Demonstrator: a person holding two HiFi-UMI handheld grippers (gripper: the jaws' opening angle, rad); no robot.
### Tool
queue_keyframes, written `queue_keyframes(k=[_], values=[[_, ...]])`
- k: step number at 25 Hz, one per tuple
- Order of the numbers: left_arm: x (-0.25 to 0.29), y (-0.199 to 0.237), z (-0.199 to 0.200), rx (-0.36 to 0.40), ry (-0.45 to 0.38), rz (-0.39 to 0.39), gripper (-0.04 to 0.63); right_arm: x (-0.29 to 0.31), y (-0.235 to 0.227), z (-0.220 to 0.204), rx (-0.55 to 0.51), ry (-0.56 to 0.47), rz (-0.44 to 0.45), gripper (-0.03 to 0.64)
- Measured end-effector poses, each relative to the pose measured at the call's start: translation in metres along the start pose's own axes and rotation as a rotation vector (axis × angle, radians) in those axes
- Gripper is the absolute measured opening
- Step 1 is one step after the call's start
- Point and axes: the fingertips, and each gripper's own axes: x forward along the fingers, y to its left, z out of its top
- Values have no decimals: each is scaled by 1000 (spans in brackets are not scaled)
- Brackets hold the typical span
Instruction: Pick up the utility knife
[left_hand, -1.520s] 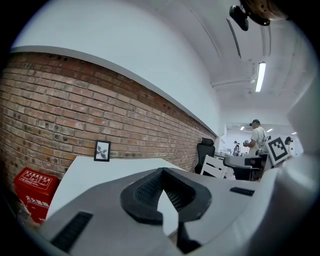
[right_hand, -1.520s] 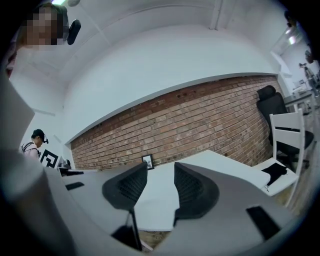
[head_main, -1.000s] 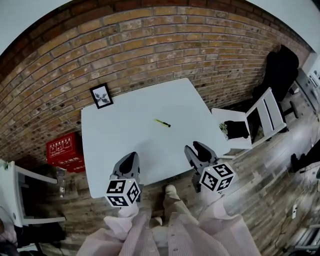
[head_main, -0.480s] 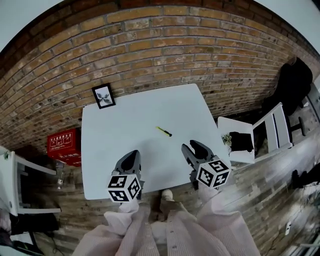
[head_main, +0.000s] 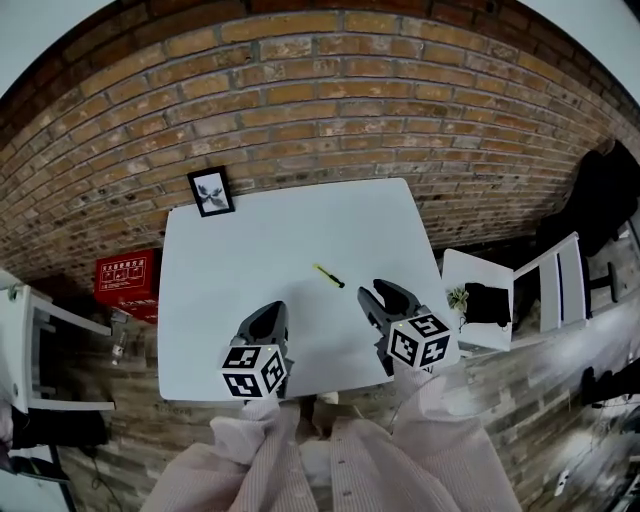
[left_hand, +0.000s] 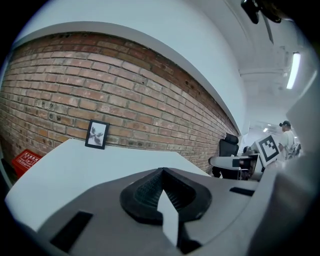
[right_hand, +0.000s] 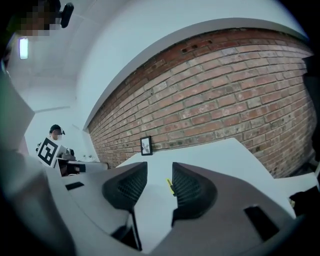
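A small yellow and black utility knife lies flat near the middle of the white table. My right gripper hovers over the table's near right part, a short way in front of the knife, jaws open and empty. In the right gripper view the utility knife shows between the two fingers, further out on the table. My left gripper hangs over the near left part of the table, shut, with nothing in it; in the left gripper view its pads meet.
A framed picture leans on the brick wall at the table's far left corner. A red box sits on the floor to the left, beside a white shelf. A white chair with a dark bag stands right of the table.
The view has shifted so the table sits lower and closer. Both grippers have come forward over the table's near edge, the right one nearer the knife. The knife has not moved.
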Motion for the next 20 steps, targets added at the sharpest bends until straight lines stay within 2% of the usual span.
queue_keyframes(k=[10,20], values=[[33,15,-19,-21,90,19,-6,53,-13,-17,-64,136,67,151],[68,28,-37,-44,178,-13,-5,99,-24,-48,-109,254,67,152]])
